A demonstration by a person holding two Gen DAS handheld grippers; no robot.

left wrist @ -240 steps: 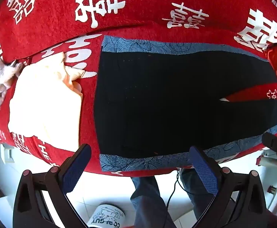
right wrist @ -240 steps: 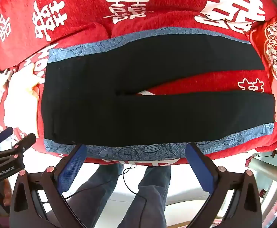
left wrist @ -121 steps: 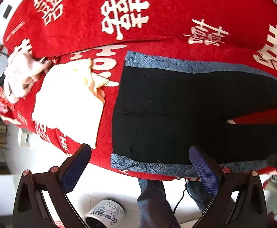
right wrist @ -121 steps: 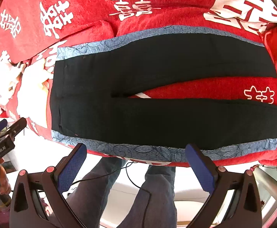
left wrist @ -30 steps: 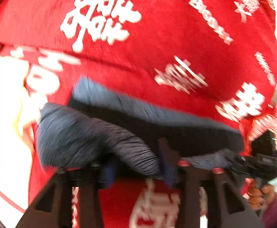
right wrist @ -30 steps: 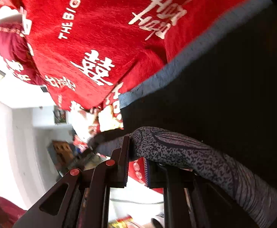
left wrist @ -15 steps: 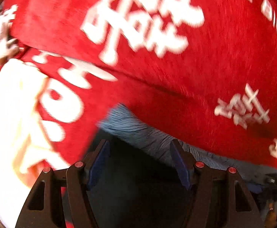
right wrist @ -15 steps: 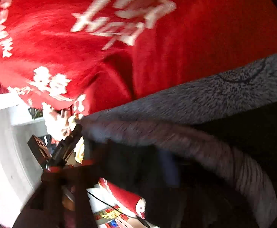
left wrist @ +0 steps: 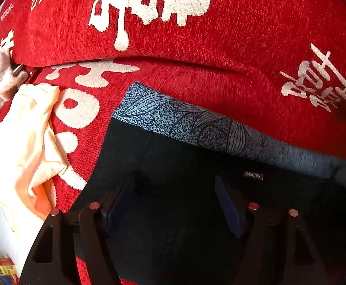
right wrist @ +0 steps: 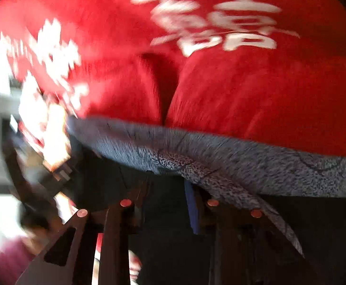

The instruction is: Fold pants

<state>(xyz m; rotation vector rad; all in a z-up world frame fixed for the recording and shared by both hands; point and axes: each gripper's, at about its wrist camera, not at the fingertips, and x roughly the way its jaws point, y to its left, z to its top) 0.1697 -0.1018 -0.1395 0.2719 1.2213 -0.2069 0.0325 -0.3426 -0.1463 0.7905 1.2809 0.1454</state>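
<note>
The pants (left wrist: pixel 173 166) lie doubled on the red cover (left wrist: pixel 244 47); the left gripper (left wrist: pixel 175 204) is opening, nothing pinched, while the right gripper (right wrist: pixel 165 201) is closing over cloth, likely to flatten it.

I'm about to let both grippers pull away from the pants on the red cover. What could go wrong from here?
1. The right gripper is closing with the blue patterned trim draped against it; it may snag and drag the fold open.
2. The left gripper, jaws opening, sits low on the black pants; lifting carelessly could rumple the layer.
3. The cream cloth lies close beside the pants and could get caught.
</note>
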